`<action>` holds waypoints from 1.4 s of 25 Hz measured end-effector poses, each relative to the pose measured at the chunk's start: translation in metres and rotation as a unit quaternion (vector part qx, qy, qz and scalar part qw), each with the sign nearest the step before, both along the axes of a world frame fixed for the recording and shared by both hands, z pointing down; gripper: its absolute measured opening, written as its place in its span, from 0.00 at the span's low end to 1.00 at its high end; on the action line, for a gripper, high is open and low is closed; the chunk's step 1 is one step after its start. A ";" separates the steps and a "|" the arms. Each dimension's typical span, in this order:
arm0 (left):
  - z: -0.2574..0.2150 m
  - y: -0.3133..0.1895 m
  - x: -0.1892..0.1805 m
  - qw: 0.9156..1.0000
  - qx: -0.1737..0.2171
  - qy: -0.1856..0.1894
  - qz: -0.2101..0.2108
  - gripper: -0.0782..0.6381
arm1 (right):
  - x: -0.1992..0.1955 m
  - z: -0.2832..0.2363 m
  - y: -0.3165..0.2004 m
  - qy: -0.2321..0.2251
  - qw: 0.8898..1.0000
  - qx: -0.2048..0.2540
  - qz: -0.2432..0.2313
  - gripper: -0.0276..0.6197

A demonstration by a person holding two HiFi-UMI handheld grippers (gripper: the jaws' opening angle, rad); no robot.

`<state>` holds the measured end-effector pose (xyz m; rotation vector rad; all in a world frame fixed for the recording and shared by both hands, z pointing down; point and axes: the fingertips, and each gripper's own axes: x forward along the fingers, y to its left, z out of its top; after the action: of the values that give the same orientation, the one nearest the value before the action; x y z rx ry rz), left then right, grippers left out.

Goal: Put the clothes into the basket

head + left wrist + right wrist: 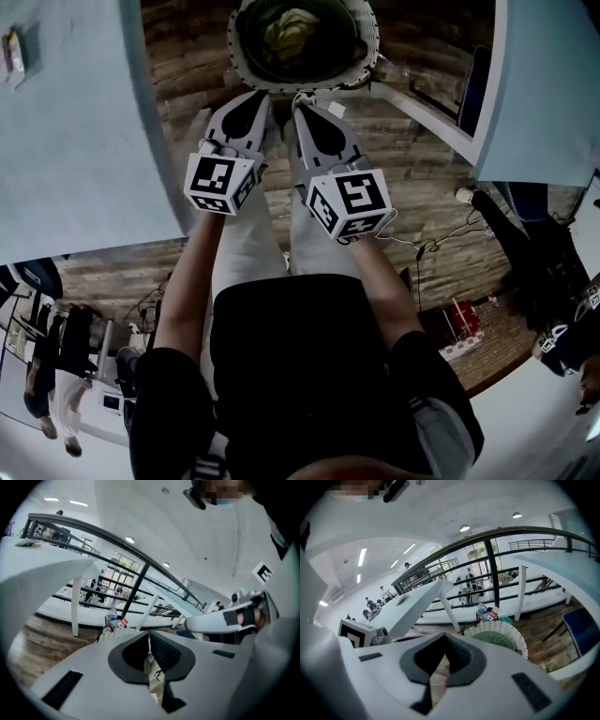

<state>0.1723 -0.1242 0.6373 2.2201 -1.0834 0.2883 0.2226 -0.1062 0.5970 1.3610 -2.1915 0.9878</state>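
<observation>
A round white basket stands on the wooden floor at the top of the head view, with a yellow-green cloth lying inside it. My left gripper and right gripper are held side by side just short of its near rim, pointing at it. Both are shut with nothing between the pads. In the right gripper view the basket's slotted rim shows just beyond the closed right gripper. The left gripper view shows the closed left gripper and a bit of ribbed rim.
Pale blue tables flank the basket, one on the left and one on the right. A dark blue chair stands by the right table. Cables trail over the floor. Bottles sit behind the basket by a railing.
</observation>
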 end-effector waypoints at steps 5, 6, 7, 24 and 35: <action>-0.069 0.000 -0.029 0.998 0.045 0.024 -0.021 0.14 | -0.024 -0.030 0.006 -0.001 1.000 0.016 0.001 0.05; -0.081 -0.001 -0.035 0.998 0.055 0.028 -0.024 0.14 | -0.029 -0.035 0.006 -0.001 1.000 0.020 0.001 0.06; -0.093 -0.002 -0.040 0.997 0.064 0.033 -0.028 0.14 | -0.034 -0.041 0.005 -0.002 1.000 0.023 0.000 0.06; -0.228 0.021 -0.089 0.991 0.127 0.041 -0.030 0.14 | -0.107 -0.180 0.025 -0.024 0.993 0.086 -0.079 0.05; -0.320 0.037 -0.144 0.976 0.184 0.052 -0.104 0.14 | -0.154 -0.278 0.030 -0.064 0.981 0.145 -0.113 0.05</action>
<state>0.0279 -0.0873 0.3168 2.3788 -1.3876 -0.1300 0.0689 -0.0760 0.3189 1.1541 -2.6001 0.7113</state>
